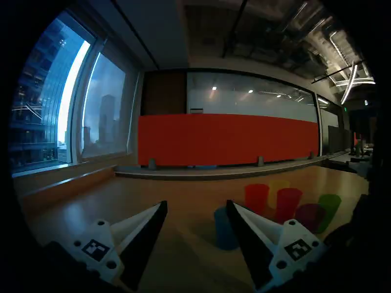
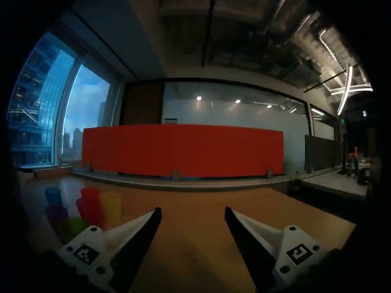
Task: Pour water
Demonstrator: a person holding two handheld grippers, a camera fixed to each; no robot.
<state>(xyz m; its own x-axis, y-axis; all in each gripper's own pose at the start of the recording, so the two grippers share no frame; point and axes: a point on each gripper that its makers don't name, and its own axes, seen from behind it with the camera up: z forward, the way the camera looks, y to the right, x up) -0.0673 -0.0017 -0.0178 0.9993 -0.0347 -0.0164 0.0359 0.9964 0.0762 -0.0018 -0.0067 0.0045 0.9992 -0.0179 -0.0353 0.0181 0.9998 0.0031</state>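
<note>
Several coloured plastic cups stand on a wooden table. In the left gripper view a blue cup (image 1: 225,229) is just behind the right fingertip, with two red cups (image 1: 256,196) (image 1: 288,202), a yellow cup (image 1: 278,188), a purple cup (image 1: 309,217) and a green cup (image 1: 330,207) grouped to the right. My left gripper (image 1: 196,209) is open, with nothing between its fingers. In the right gripper view the same cluster sits low at the left: blue cup (image 2: 53,196), red cup (image 2: 91,202), yellow cup (image 2: 112,207), purple cup (image 2: 56,215), green cup (image 2: 74,226). My right gripper (image 2: 192,215) is open and holds nothing.
The wooden table (image 1: 185,195) runs back to a red partition (image 1: 227,139) with a low ledge. Big windows (image 1: 73,117) line the left side. Another desk (image 2: 337,183) with small objects stands at the far right.
</note>
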